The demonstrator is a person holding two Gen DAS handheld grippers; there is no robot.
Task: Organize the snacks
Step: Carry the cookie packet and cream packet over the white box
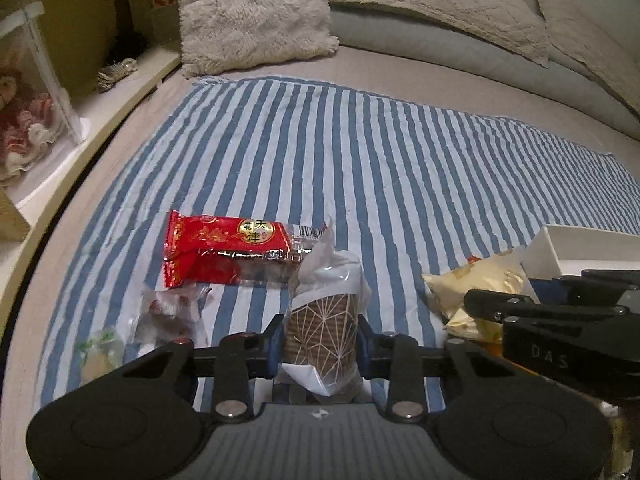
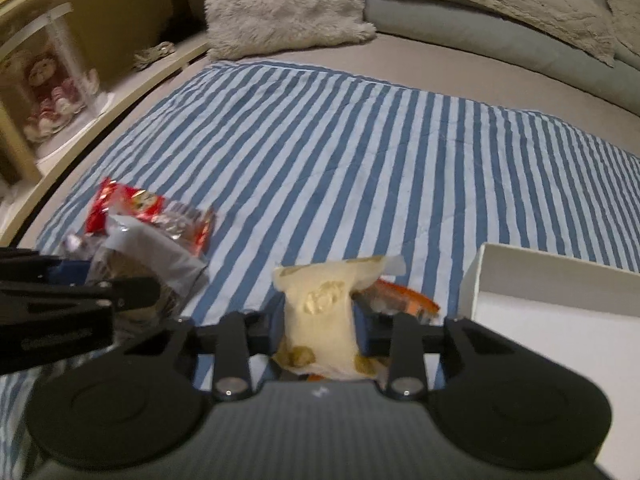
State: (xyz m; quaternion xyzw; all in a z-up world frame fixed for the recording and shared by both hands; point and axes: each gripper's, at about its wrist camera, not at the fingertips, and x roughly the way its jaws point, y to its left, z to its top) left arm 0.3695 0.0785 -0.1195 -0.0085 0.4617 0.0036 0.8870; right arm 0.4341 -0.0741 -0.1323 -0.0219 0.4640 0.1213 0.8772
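Note:
My left gripper (image 1: 320,330) is shut on a brown biscuit pack (image 1: 322,316) with white line patterning and a clear-and-white wrapper, which stands upright between the blue pads. My right gripper (image 2: 320,320) is shut on a pale yellow snack packet (image 2: 320,304), pinched at its middle. A red packet (image 1: 228,248) lies flat on the striped cloth just beyond the biscuit pack. A small clear-wrapped sweet (image 1: 168,312) and a greenish packet (image 1: 100,352) lie to the left of my left gripper. An orange packet (image 2: 404,300) sits right behind the yellow one.
An open white box (image 2: 552,304) stands at the right, close beside my right gripper. The blue-and-white striped cloth (image 1: 360,152) covers a grey bed with a fluffy pillow (image 1: 252,12) and a blanket at the far end. A shelf with a doll case (image 1: 28,112) runs along the left.

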